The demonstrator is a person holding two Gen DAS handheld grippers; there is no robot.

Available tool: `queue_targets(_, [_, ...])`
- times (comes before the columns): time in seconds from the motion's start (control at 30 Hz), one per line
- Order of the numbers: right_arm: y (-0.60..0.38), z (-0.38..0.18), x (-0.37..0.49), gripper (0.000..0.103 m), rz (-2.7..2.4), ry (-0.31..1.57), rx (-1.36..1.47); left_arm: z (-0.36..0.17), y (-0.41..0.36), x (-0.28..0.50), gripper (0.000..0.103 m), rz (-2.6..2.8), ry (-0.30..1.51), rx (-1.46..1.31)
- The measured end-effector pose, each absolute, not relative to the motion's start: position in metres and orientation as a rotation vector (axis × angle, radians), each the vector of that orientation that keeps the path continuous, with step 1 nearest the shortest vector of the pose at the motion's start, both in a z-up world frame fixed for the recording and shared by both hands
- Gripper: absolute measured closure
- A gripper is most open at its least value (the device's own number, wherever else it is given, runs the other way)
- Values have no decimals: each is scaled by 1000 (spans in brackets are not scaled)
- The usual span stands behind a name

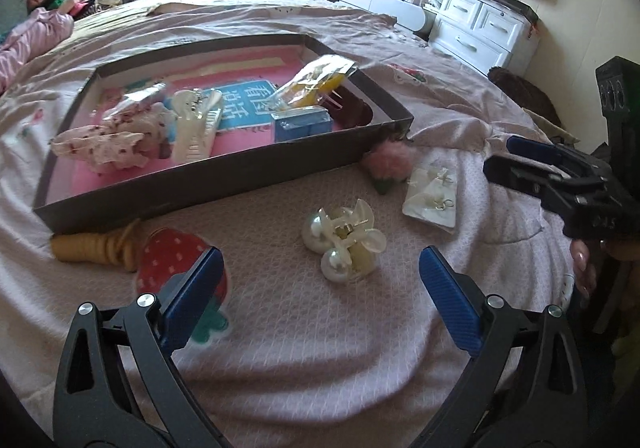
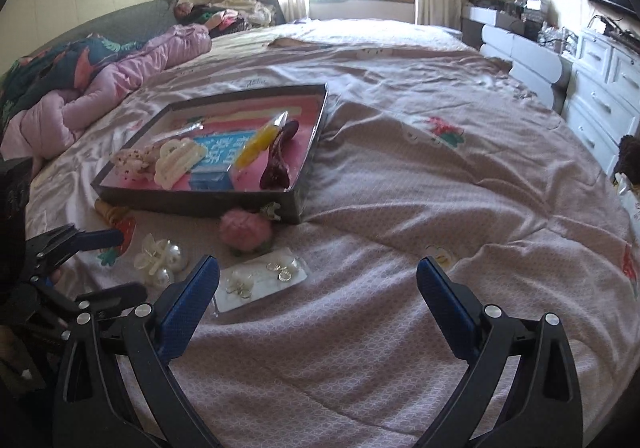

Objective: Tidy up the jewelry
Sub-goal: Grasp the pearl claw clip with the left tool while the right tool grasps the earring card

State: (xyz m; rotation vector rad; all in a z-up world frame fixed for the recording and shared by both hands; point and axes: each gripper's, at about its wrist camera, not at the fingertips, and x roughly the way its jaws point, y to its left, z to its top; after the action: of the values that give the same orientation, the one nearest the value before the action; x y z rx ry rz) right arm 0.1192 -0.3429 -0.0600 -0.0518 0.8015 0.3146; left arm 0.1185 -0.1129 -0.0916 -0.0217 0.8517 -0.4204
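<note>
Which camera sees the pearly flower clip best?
The left wrist view: the pearl flower clip lies on the bedspread, near the middle, large and unblocked. In the right wrist view it sits smaller, off to the lower left.

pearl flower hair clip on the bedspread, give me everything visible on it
The pearl flower hair clip is a claw clip of translucent cream plastic with petal-shaped lobes, a small metal spring hinge at its middle and two large glossy white pearl balls on its near side. It lies tipped on its side on the pink quilted bedspread, outside the box and in front of it, touching nothing else. The open left gripper sits just short of it, fingers either side. The right wrist view shows it too.
</note>
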Motion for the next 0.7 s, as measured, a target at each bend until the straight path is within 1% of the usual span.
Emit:
queue_targets(0.07, [-338,-65,121,7,330,817,-73,-94,-117,123,18,-426,853,-4])
queue_targets(0.17, [-332,-70,123,7,349,833,-102,-99,-118,131,30,-441,868,-6])
queue_targets(0.23, [-328,-72,123,7,370,840,-118,-103,-118,135,48,-435,878,7])
queue_targets(0.27, [-325,-75,124,7,384,848,-130,-103,-117,137,52,-438,878,2])
queue_targets(0.3, [-322,-77,124,7,395,853,-142,-103,-114,138,63,-444,880,-13])
queue_targets(0.33, [-319,-79,125,7,404,860,-155,-102,-111,139,67,-449,883,-27])
queue_targets(0.67, [-286,-106,146,7,440,939,-280,-95,-91,143,68,-441,880,-104])
queue_targets(0.7, [-285,-106,147,11,441,939,-273,-94,-89,142,68,-442,877,-109])
